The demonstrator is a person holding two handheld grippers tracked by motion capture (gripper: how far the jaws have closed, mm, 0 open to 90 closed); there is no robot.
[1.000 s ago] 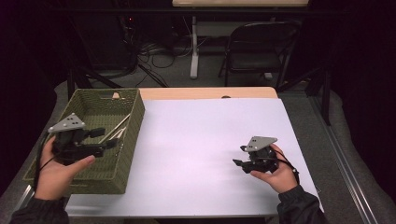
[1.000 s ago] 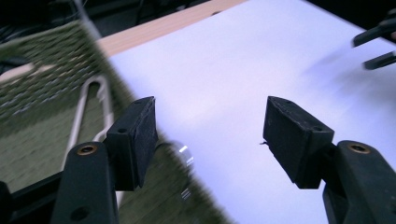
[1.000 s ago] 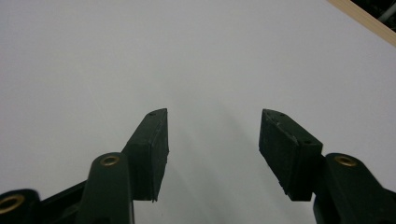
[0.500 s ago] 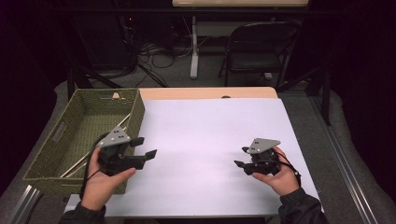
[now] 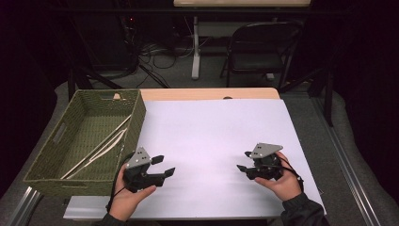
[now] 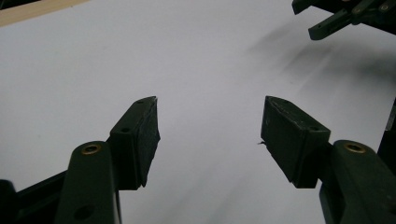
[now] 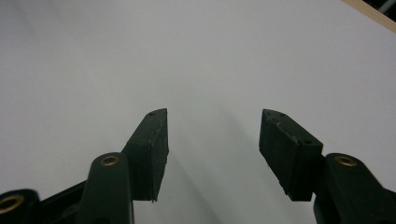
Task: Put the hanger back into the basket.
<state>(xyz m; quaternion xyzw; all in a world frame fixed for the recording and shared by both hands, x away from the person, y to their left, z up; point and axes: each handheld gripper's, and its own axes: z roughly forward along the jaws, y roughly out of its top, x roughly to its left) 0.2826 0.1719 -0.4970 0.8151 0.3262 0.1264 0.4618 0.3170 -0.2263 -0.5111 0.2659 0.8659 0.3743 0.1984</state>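
While both grippers hover empty, sticks (image 5: 101,149) lie inside the basket (image 5: 44,150).

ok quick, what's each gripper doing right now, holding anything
left gripper: jaws open, holding nothing, over the white table sheet.
right gripper: jaws open, holding nothing.

The left gripper (image 6: 210,121), w/ two black blocky jaws on dark arms w/ brass-coloured rivets, stood w/ jaws wide apart and nothing between them. It hung over a smooth white table sheet (image 6: 187,56), approx. mid-frame. A thin strip of pale wooden table edge (image 6: 32,11) ran across the top-left corner. At top right, the dark tips of the right gripper (image 6: 327,25) poked in, well apart from the near jaws, w/ a soft shadow beneath.
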